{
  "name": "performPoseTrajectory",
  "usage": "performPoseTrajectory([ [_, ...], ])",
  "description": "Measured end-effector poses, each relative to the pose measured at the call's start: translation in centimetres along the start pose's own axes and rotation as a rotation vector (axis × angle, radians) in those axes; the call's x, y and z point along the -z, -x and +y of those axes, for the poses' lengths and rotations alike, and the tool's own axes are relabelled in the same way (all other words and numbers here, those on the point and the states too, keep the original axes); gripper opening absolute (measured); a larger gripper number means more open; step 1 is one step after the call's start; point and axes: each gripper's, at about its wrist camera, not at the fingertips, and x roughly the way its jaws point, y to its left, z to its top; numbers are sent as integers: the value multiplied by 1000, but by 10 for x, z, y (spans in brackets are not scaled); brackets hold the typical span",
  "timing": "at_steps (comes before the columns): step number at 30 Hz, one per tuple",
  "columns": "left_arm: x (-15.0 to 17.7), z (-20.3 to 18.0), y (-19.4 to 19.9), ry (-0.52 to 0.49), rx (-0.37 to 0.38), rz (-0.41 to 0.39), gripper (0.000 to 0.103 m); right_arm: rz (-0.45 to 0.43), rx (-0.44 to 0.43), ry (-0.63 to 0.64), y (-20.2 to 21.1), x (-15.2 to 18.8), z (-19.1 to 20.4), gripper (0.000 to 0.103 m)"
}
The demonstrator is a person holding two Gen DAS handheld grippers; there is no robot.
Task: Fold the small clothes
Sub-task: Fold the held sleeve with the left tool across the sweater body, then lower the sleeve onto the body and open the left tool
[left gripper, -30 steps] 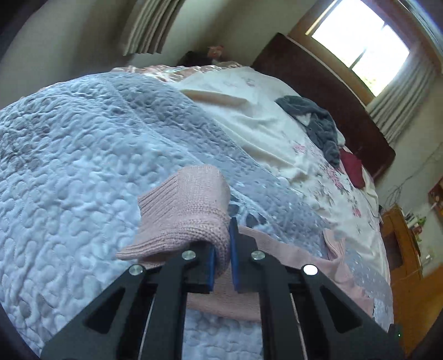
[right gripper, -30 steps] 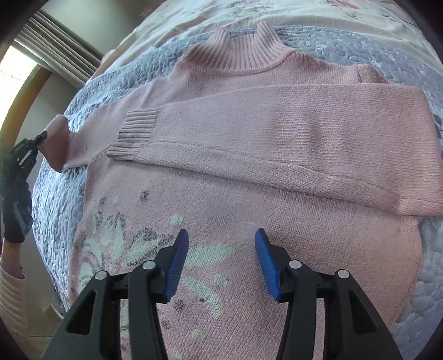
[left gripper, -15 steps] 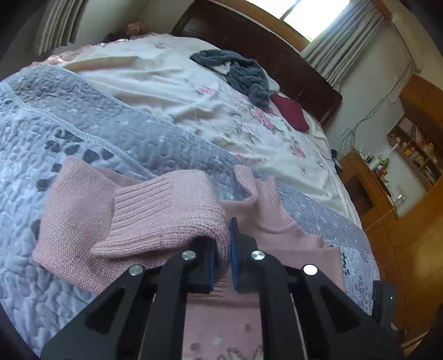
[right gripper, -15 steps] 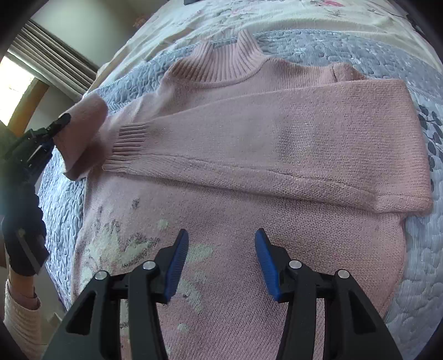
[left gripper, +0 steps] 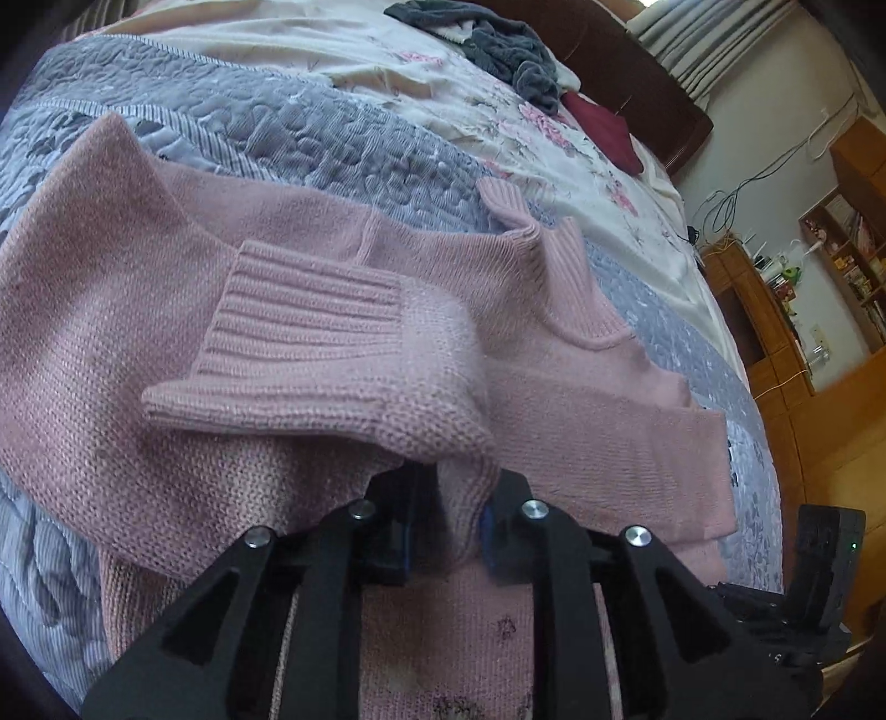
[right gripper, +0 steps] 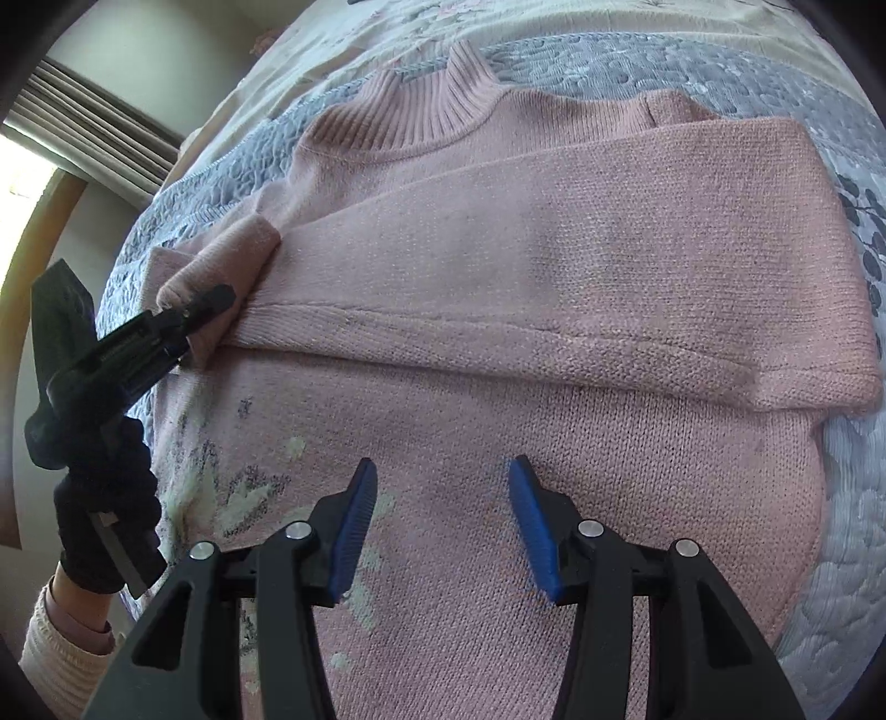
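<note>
- The pink sweater [right gripper: 498,266] lies face up and spread flat on the grey quilted bedspread [right gripper: 692,66], its ribbed turtleneck collar [right gripper: 437,105] pointing toward the cream floral sheet [left gripper: 387,61] further up the bed.
- It is a medium-gauge knit — dusty pink, with some darker smudges across the chest and a pale cream-and-grey flower pattern [right gripper: 238,487] worked into the lower front.
- One sleeve [right gripper: 609,277] is already folded straight across the chest of the sweater, its fold reaching the far side edge of the body.
- The other sleeve is doubled back over the sweater's near shoulder; its ribbed cuff [left gripper: 310,343] hangs forward in the left wrist view, raised off the body.
- The left gripper [left gripper: 443,526] is clamped on this sleeve just behind the cuff, with knit fabric bunched between its blue pads.
- From the right wrist view that same left gripper [right gripper: 205,310] sits at the sweater's side edge, held by a dark-gloved hand [right gripper: 94,498] with a cream ribbed sleeve cuff [right gripper: 61,659] at the wrist.
- The right gripper [right gripper: 443,509] hovers over the sweater's lower front, its jaws spread wide — nothing between them.
- Beyond the sweater, on the sheet near the dark headboard [left gripper: 637,77], lie a grey garment [left gripper: 498,50] and a dark red cloth [left gripper: 603,133].
</note>
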Motion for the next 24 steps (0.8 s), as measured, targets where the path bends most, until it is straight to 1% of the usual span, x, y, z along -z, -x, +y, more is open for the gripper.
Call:
performPoseTrajectory([
  [2, 5, 3, 7, 2, 29, 23, 18, 4, -3, -7, 1, -2, 0, 50],
  [5, 16, 11, 35, -19, 90, 53, 25, 12, 0, -1, 7, -7, 5, 50],
  [6, 19, 15, 47, -36, 86, 47, 28, 9, -7, 7, 9, -10, 9, 50],
  [8, 16, 28, 74, -64, 29, -8, 31, 4, -38, 12, 14, -20, 21, 51],
  [9, 10, 36, 85, -63, -12, -37, 33, 4, -59, 9, 15, -27, 28, 51],
  [10, 2, 45, 93, -63, -73, -57, 33, 4, -77, 8, 15, -33, 35, 51],
  [11, -7, 53, 98, -60, -130, -71, 33, 5, -87, 7, 14, -41, 45, 51],
  [14, -32, 73, 103, -47, -243, -97, 33, 7, -98, 31, 7, -63, 76, 51],
  [17, -46, 88, 90, -41, -308, -62, 32, 25, -116, 41, -5, -79, 101, 51],
  [20, -47, 102, 68, -41, -350, 15, 32, 49, -125, 45, -18, -90, 120, 51],
  [22, -45, 105, 62, -67, -361, 8, 32, 66, -139, 41, -27, -94, 128, 51],
  [24, -45, 105, 61, -69, -357, 0, 32, 79, -158, 30, -38, -100, 137, 51],
])
